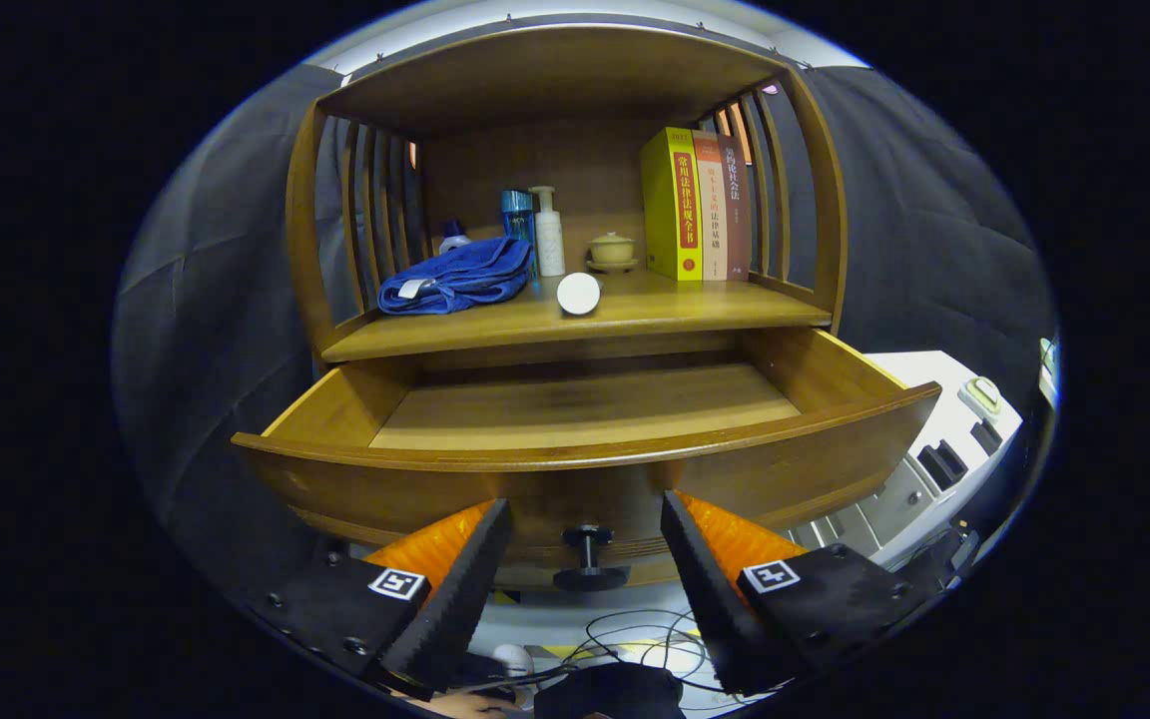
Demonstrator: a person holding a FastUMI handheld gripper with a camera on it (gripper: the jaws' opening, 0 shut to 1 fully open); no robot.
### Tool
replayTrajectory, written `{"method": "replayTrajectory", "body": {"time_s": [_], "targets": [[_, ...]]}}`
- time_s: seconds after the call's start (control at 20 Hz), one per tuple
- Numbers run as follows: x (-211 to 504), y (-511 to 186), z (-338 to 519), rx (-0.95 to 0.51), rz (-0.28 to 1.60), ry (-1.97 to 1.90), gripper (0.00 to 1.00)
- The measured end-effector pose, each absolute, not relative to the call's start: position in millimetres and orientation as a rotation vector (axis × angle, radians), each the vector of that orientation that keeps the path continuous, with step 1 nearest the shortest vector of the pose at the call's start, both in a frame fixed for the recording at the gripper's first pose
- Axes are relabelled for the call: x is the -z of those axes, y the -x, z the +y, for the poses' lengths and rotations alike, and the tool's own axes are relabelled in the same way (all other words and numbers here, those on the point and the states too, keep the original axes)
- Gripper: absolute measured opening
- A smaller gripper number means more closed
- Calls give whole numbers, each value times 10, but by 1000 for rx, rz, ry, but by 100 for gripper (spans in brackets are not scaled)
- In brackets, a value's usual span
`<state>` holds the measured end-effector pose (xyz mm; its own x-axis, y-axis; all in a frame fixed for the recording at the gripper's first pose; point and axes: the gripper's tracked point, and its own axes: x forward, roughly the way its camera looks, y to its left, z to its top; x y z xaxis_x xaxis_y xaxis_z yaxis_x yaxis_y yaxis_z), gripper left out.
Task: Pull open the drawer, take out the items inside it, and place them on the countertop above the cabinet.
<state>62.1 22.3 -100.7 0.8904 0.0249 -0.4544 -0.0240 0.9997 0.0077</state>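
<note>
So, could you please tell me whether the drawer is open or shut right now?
Open: the drawer is pulled well out, its bare wooden floor showing, with the knob between the spread fingers of the gripper, untouched.

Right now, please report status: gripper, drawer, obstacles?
Gripper open, fingers astride the drawer knob, not touching. Drawer pulled out, visible floor bare. Towel, white cylinder on countertop.

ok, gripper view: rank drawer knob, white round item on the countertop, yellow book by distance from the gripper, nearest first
Gripper open, fingers either side of the knob.
1. Drawer knob: between the fingers, on the open drawer's front.
2. White round item: beyond the drawer, at the countertop's front edge.
3. Yellow book: farthest, upright toward the back right.
</note>
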Motion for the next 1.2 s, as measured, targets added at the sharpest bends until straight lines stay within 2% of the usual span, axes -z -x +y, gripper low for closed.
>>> {"method": "replayTrajectory", "body": {"time_s": [1.2], "targets": [[1083,-1766,295,-27,321,-21,99]]}}
